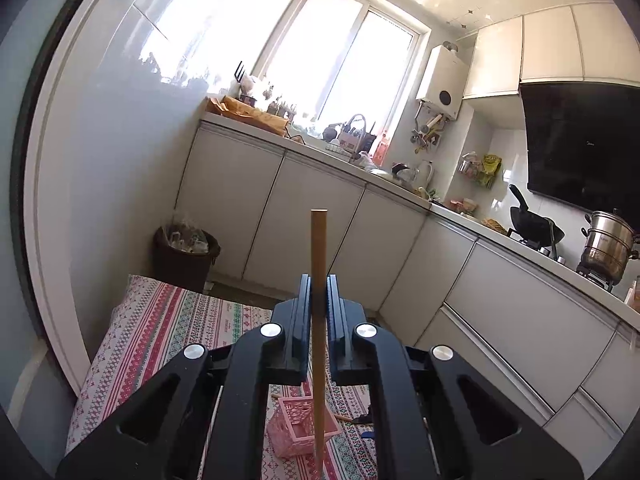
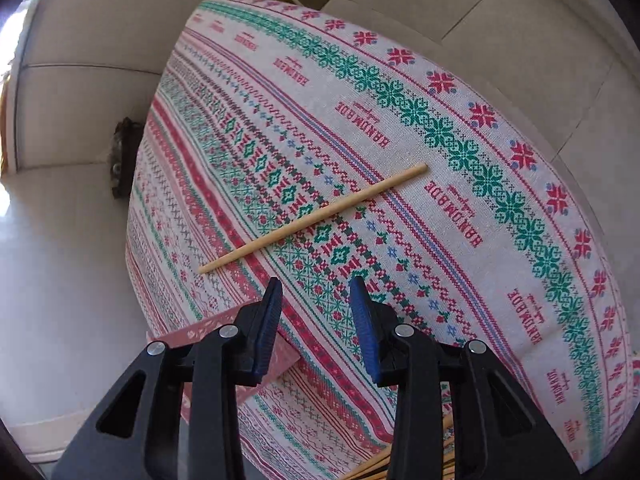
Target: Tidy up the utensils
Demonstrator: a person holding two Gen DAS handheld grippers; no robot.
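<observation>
Left tool (image 1: 319,296) clenched on an upright chopstick (image 1: 319,248) above the pink basket (image 1: 298,426); right tool (image 2: 316,292) released, empty, near the loose chopstick (image 2: 320,216) — light, stiff, slippery, best pinched mid-shaft.

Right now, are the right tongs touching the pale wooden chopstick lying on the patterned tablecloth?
Apart. The right wrist view shows the right tongs open, with bare tablecloth between their tips and the chopstick.

A smooth matt wooden chopstick (image 2: 314,219) lies on the woven patterned tablecloth (image 2: 460,168), near a pink plastic lattice basket (image 1: 298,424).
</observation>
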